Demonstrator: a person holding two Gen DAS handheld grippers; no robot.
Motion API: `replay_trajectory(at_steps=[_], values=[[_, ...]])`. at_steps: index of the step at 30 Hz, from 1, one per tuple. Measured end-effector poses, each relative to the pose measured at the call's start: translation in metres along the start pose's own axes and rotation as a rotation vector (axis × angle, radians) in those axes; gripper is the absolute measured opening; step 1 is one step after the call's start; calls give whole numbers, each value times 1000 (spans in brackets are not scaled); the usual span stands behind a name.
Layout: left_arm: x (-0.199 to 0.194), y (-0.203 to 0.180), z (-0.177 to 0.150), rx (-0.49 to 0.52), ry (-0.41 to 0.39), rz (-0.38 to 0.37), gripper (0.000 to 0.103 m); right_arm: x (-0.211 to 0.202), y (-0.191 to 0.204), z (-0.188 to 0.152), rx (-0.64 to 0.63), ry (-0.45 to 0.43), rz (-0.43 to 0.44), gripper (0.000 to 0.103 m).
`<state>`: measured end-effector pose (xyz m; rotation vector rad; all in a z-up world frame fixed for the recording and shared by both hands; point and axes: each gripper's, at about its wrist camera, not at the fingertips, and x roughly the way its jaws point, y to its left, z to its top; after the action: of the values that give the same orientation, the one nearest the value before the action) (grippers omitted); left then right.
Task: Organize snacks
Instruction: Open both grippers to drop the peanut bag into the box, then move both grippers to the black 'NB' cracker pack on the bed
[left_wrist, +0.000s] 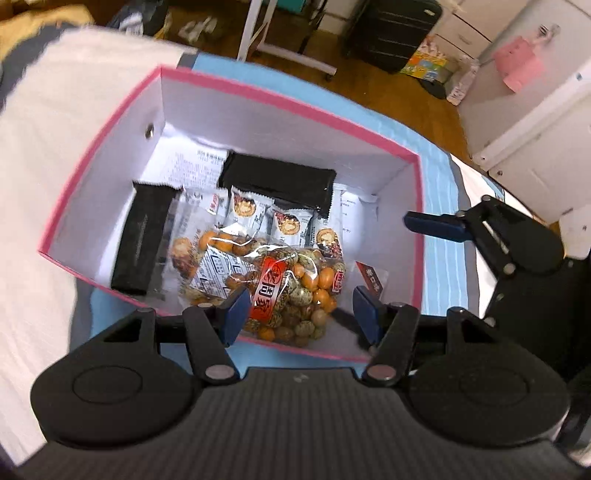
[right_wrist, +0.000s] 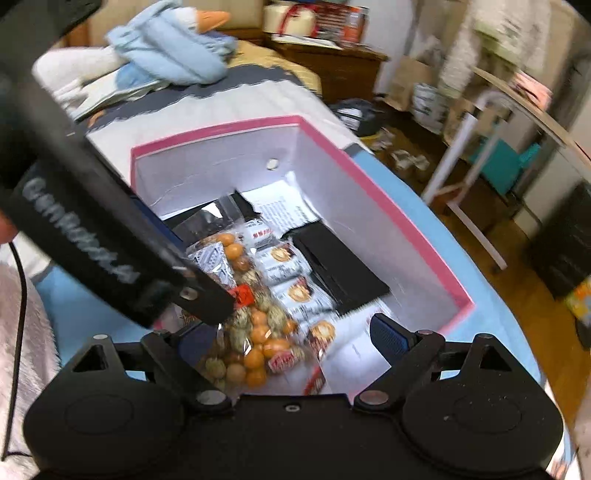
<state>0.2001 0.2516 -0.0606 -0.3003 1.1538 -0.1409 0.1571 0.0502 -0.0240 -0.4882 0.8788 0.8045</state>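
A pink-rimmed white box (left_wrist: 288, 110) stands on a light blue mat; it also shows in the right wrist view (right_wrist: 406, 229). Inside lie a clear bag of coated nuts (left_wrist: 295, 291) (right_wrist: 255, 332), several small white snack packets (left_wrist: 288, 221) (right_wrist: 284, 258) and black packets (left_wrist: 140, 243) (right_wrist: 340, 269). My left gripper (left_wrist: 301, 314) is open over the box's near edge, its fingers on either side of the nut bag and not closed on it. My right gripper (right_wrist: 295, 339) is open over the box too; its blue fingertip (left_wrist: 432, 225) reaches over the right wall in the left wrist view.
The box sits on a bed with white bedding (left_wrist: 55, 147). A blue and white plush toy (right_wrist: 166, 48) lies at the far end. Beyond the bed are a wooden floor, a white table frame (left_wrist: 280, 40), a black suitcase (left_wrist: 391, 33) and white cabinets (left_wrist: 535, 122).
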Motion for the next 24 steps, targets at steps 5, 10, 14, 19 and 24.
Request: replay_trajectory(at_steps=[5, 10, 14, 19, 24], values=[[-35, -22, -12, 103, -60, 20, 61, -28, -5, -11, 60, -7, -27, 93], [-63, -53, -26, 209, -97, 24, 61, -55, -15, -22, 106, -42, -30, 93], [-77, -79, -40, 285, -105, 25, 61, -80, -13, -36, 124, -71, -48, 93], [-92, -110, -63, 376, -137, 35, 63, -123, -19, -75, 202, -153, -79, 93], [-98, -141, -84, 458, -180, 22, 70, -163, -28, -129, 337, -258, -165, 93]])
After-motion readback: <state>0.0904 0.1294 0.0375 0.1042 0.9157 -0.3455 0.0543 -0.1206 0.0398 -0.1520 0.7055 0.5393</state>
